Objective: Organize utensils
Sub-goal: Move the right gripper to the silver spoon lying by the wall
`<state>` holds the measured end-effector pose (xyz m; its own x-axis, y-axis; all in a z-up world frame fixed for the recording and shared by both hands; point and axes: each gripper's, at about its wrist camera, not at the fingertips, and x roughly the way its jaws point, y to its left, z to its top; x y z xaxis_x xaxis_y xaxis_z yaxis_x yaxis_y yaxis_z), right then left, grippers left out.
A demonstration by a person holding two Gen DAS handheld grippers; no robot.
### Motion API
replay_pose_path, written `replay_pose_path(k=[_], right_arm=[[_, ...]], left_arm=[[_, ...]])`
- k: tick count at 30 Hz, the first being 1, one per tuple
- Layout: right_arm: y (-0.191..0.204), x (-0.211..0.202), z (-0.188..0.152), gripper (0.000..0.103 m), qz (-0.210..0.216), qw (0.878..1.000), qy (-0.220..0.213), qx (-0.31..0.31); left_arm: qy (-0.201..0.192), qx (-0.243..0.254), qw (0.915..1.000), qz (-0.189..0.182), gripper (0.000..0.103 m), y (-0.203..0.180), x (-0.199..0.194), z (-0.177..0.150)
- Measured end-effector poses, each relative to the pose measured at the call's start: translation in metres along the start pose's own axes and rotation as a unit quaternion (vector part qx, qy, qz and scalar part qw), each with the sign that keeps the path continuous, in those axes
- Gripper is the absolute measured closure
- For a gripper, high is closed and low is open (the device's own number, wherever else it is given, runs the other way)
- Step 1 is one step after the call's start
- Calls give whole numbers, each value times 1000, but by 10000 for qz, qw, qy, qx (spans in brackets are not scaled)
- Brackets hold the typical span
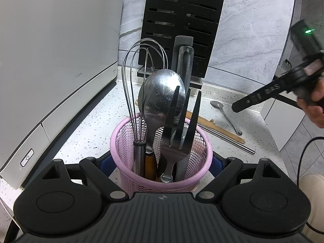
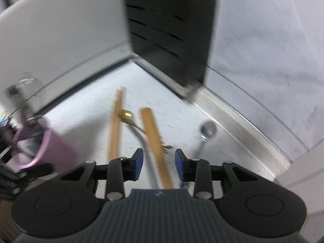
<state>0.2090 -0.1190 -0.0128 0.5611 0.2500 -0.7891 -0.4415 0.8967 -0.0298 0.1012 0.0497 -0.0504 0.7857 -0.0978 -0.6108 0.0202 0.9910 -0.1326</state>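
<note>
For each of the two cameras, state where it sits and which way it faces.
Left wrist: on the left hand-held gripper, facing down-forward at the pink mesh holder clamped in it; a hand shows right.
Right wrist: on the right hand-held gripper, open above wooden chopsticks.
Shared: holder, black knife block, metal spoon.

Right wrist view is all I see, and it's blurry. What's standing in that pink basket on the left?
Observer: A wire whisk, a steel ladle and a black fork stand upright in the pink basket.
Operator: Is anything holding it?
Observer: Yes, the left claw grips its sides.
Operator: That white box behind?
Observer: An appliance with a power button on its front.
</note>
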Motion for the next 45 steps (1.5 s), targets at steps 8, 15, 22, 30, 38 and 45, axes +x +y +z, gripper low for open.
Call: replay_pose_path(k=[8, 15, 22, 30, 38, 45], right_arm=[[-34, 46, 16, 80, -460, 9973, 424, 372], [-45, 73, 28, 80, -764, 9944, 572, 455], [-46, 85, 37, 81, -789, 9929, 623, 632], [-52, 80, 46, 67, -943, 9922, 464, 671], [-49, 95, 52, 65, -975, 9921, 603, 508], [-52, 92, 47, 76, -782, 9943, 545, 470]], left_arm=[[13, 3, 10000, 0, 0, 0, 0, 0], [28, -17, 10000, 36, 0, -1, 2, 2], [55, -13, 10000, 46, 0, -1, 4, 2], [62, -19, 10000, 50, 1, -1, 4, 3], [72, -11, 10000, 58, 1, -1, 4, 4], [73, -21, 9999, 68, 1, -2, 5, 4]])
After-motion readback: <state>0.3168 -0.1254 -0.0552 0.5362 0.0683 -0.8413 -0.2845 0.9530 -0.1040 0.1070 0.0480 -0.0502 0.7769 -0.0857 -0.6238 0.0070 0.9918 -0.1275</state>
